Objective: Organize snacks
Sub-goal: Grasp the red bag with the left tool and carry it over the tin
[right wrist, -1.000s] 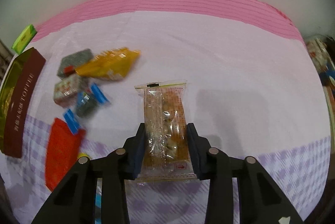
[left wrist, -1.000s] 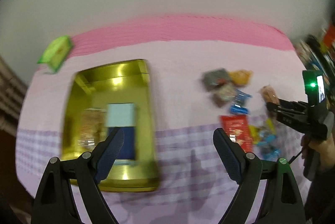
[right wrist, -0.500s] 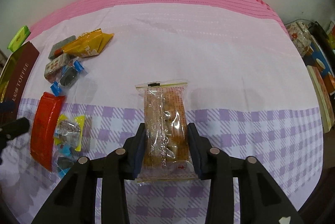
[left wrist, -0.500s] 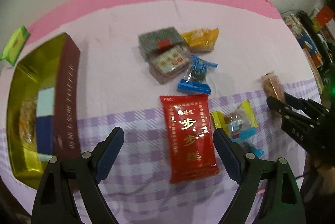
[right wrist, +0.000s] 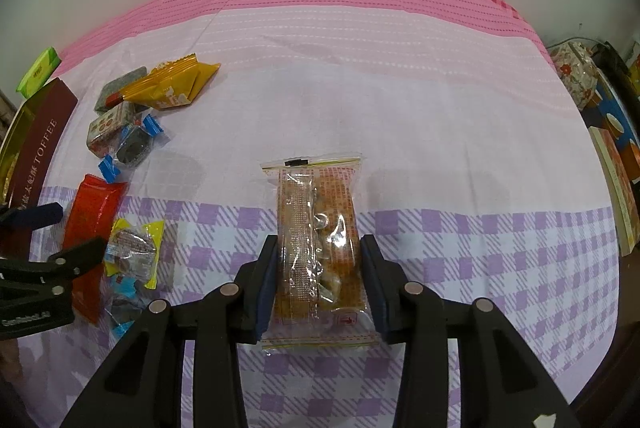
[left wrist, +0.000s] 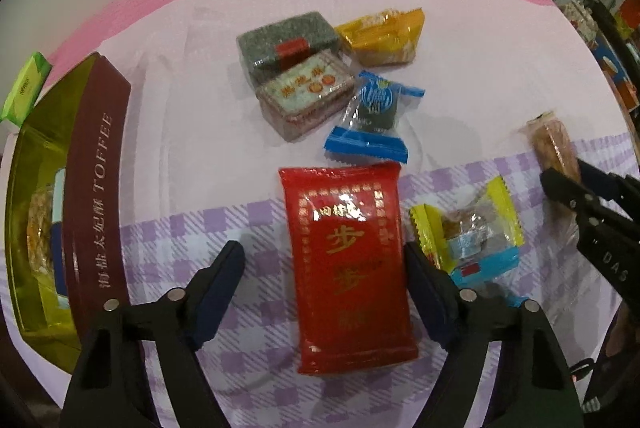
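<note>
Closing my left gripper (left wrist: 322,278) on the red pack (left wrist: 346,262): jaws have just narrowed, astride it, left pad not yet touching; center before squeezing. Toffee box (left wrist: 94,187) far left, one. Loose snacks: about seven. My right gripper (right wrist: 318,276), jaws easing apart, grips one clear pack (right wrist: 318,232).

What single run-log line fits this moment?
left gripper: open, closing around red packet | right gripper: easing open, clear biscuit pack between pads | toffee box: partly filled

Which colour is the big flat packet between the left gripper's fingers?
Red packet with gold print, clearest in the left wrist view.
</note>
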